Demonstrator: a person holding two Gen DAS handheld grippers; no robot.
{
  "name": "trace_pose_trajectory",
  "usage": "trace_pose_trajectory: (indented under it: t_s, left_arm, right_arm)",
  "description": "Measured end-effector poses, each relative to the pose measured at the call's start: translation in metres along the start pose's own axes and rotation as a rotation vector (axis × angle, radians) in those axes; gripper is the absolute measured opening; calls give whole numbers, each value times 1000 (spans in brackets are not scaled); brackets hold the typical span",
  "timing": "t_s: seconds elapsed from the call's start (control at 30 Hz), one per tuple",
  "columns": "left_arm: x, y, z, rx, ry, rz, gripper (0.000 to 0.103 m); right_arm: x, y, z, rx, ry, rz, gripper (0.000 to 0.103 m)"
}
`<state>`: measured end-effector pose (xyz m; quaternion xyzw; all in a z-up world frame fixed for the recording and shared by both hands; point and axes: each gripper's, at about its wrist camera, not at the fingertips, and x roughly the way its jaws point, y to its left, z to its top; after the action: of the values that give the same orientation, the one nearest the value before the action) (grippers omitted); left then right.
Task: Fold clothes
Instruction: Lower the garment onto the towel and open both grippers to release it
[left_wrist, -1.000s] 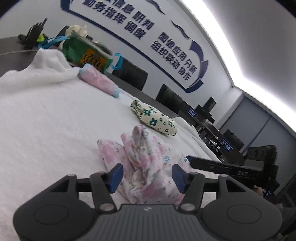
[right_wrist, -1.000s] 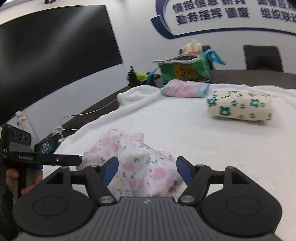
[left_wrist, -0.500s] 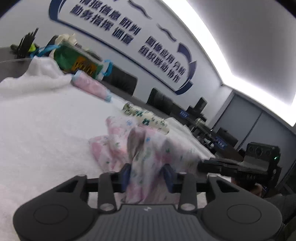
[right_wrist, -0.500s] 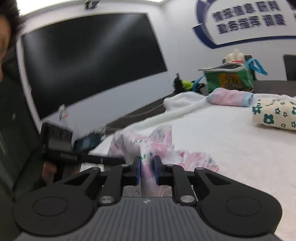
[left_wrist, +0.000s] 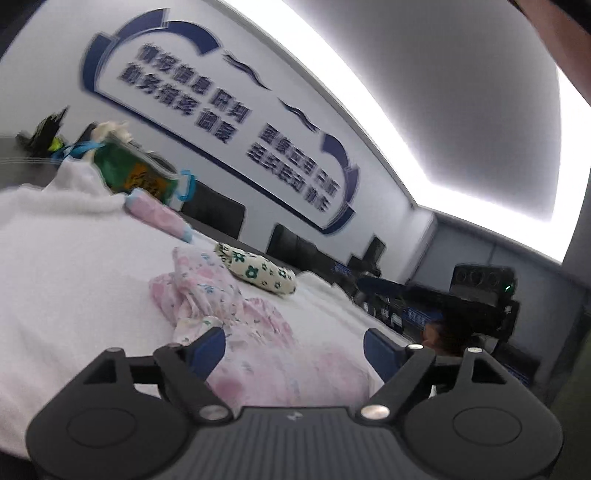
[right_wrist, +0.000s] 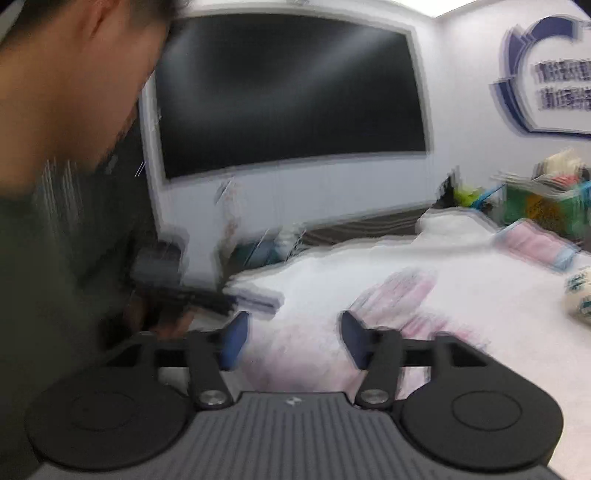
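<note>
The left gripper (left_wrist: 294, 350) has its blue-padded jaws spread wide apart and empty. Between and just beyond them lies the pink floral garment (left_wrist: 236, 325), crumpled on the white fleece blanket (left_wrist: 74, 266); its near end spreads flat under the gap between the jaws, and its far end rises in a bunched ridge ahead and slightly left of the left jaw. Beyond the garment, a little right of the ridge, rests a folded cream cloth with green flowers (left_wrist: 258, 271). Farther ahead and to the left lies a rolled pink cloth with a pale blue end (left_wrist: 159, 218), and behind that stands a green bag with blue handles (left_wrist: 133, 173). To the right of the right jaw, well off the blanket's edge, the other gripper's dark body shows, held by a hand (left_wrist: 434, 332).

The right gripper (right_wrist: 293, 339) is also parted, nothing between its jaws. This view is heavily blurred. The same pink garment (right_wrist: 391, 299) lies directly ahead of the gap, running away to the right of the right jaw across the white blanket (right_wrist: 461, 280). Far right sit the rolled pink cloth (right_wrist: 535, 245), the edge of the green-flowered cloth (right_wrist: 580, 295) and the green bag (right_wrist: 546, 206). Left of the left jaw, the left gripper appears as a dark smear, with a hand (right_wrist: 162, 317) on it, and the person's dark green top (right_wrist: 55, 277) fills that side. A large black wall screen (right_wrist: 288, 96) hangs beyond.
</note>
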<state>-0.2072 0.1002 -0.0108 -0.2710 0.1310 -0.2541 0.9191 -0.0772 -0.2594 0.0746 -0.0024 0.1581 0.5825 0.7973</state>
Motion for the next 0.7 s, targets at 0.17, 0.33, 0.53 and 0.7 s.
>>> trace_pose_trajectory:
  t_s: [0.17, 0.33, 0.53, 0.7]
  left_arm:
    - [0, 17, -11, -261, -60, 75, 84]
    - [0, 9, -14, -215, -64, 164, 73]
    - [17, 9, -6, -181, 116, 295, 6]
    - [38, -1, 20, -31, 165, 315, 4]
  right_arm:
    - [35, -49, 6, 242, 6, -293, 73]
    - [100, -68, -9, 273, 198, -333, 73]
    - [140, -65, -9, 222, 344, -267, 7]
    - [142, -40, 2, 99, 314, -291, 4]
